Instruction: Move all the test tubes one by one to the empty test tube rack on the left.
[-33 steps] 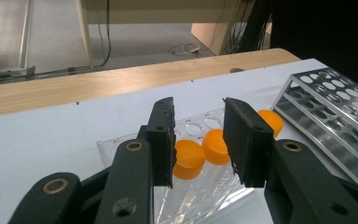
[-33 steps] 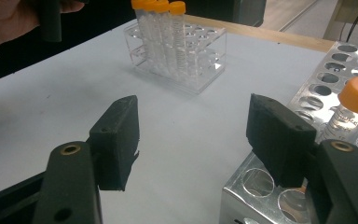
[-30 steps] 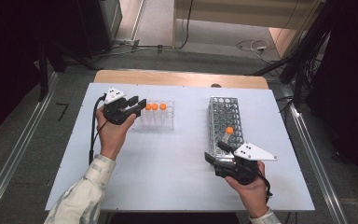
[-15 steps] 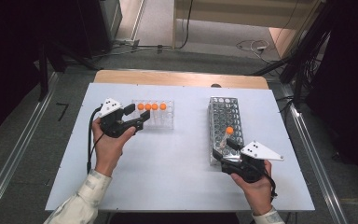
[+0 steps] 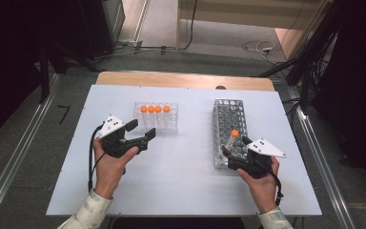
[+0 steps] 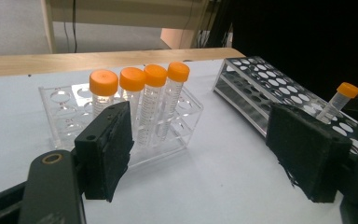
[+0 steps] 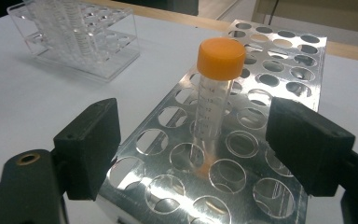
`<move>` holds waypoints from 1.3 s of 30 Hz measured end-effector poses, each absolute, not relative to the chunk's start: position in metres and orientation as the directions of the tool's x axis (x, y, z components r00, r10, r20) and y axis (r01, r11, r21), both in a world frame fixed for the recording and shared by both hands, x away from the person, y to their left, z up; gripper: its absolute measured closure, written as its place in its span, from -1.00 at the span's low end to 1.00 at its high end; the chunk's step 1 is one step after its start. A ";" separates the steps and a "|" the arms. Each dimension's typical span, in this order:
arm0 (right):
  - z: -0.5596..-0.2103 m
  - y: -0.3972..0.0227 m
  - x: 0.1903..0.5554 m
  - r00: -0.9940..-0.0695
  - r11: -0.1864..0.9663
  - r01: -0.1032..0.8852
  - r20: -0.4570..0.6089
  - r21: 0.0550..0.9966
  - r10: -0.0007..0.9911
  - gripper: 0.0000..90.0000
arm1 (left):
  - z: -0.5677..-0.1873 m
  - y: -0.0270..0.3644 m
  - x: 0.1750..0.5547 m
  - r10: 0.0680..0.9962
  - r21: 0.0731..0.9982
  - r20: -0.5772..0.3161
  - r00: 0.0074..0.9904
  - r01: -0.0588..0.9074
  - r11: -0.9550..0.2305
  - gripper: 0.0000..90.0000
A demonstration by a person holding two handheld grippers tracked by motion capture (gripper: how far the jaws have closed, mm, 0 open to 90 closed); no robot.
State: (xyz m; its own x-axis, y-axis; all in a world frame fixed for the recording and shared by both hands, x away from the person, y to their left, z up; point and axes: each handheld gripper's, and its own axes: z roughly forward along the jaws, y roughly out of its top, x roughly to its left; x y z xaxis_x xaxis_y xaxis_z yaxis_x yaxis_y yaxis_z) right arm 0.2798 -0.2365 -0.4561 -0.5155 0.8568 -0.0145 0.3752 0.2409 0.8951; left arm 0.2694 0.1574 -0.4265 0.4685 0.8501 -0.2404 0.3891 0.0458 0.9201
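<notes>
A clear rack holds several orange-capped tubes in a row. My left gripper hovers just in front of it and to its left. Its jaws have just been opening and stand open, with nothing between them. One orange-capped tube leans in the near end of a metal rack. My right gripper is at that end. Its jaws have just been opening too, and they now flank the tube without touching it.
Both racks stand on a white table with a wooden strip along its far edge. The metal rack has many unfilled holes. Metal rails and cables run over the floor around the table.
My left gripper has drawn back from the clear rack toward the person, and its jaws have spread. The right gripper has slid slightly right. The single tube still stands in the metal rack.
</notes>
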 end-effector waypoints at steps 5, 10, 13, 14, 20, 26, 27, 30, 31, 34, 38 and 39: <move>-0.459 -0.238 0.289 -0.499 0.226 0.377 -0.009 0.898 0.867 -0.53 | -0.429 0.157 0.269 0.849 0.918 -0.242 0.469 0.395 0.044 -0.48; -0.461 -0.238 0.293 -0.495 0.230 0.370 -0.018 0.900 0.868 -0.21 | -0.431 0.156 0.269 0.849 0.915 -0.243 0.469 0.401 0.041 -0.48; -0.462 -0.236 0.294 -0.501 0.237 0.356 -0.029 0.904 0.865 0.03 | -0.432 0.155 0.269 0.847 0.914 -0.246 0.472 0.404 0.040 -0.46; -0.463 -0.236 0.294 -0.501 0.240 0.359 -0.031 0.902 0.865 0.08 | -0.432 0.155 0.269 0.847 0.914 -0.247 0.471 0.404 0.041 -0.46; -0.465 -0.235 0.297 -0.509 0.251 0.362 -0.035 0.898 0.860 0.34 | -0.432 0.154 0.269 0.846 0.915 -0.241 0.475 0.402 0.035 -0.46; -0.465 -0.235 0.297 -0.510 0.250 0.363 -0.033 0.898 0.859 0.58 | -0.432 0.154 0.269 0.845 0.915 -0.240 0.477 0.403 0.032 -0.46; -0.465 -0.235 0.297 -0.511 0.247 0.363 -0.030 0.898 0.859 0.58 | -0.433 0.154 0.269 0.845 0.914 -0.241 0.477 0.404 0.032 -0.46; -0.464 -0.237 0.297 -0.511 0.235 0.358 -0.021 0.904 0.859 0.59 | -0.433 0.154 0.268 0.846 0.914 -0.238 0.478 0.404 0.029 -0.46; -0.463 -0.237 0.297 -0.511 0.230 0.355 -0.018 0.906 0.859 0.59 | -0.433 0.154 0.268 0.846 0.914 -0.237 0.477 0.404 0.029 -0.47; -0.457 -0.239 0.295 -0.512 0.212 0.346 -0.006 0.914 0.859 0.59 | -0.432 0.154 0.268 0.846 0.915 -0.238 0.477 0.403 0.030 -0.47; -0.445 -0.242 0.292 -0.514 0.189 0.323 0.004 0.927 0.858 0.59 | -0.432 0.154 0.268 0.847 0.915 -0.235 0.476 0.403 0.028 -0.48; -0.442 -0.243 0.291 -0.514 0.185 0.317 0.005 0.930 0.858 0.59 | -0.432 0.153 0.268 0.847 0.915 -0.235 0.476 0.403 0.027 -0.48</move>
State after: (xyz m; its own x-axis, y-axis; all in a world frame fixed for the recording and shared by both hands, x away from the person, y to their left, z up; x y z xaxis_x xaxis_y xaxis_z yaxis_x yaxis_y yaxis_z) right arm 0.2912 -0.2426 -0.4419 -0.5142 0.8577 0.0049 0.3172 0.1848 0.9302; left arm 0.2685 0.1534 -0.4324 0.4761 0.8474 -0.2351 0.4029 0.0275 0.9149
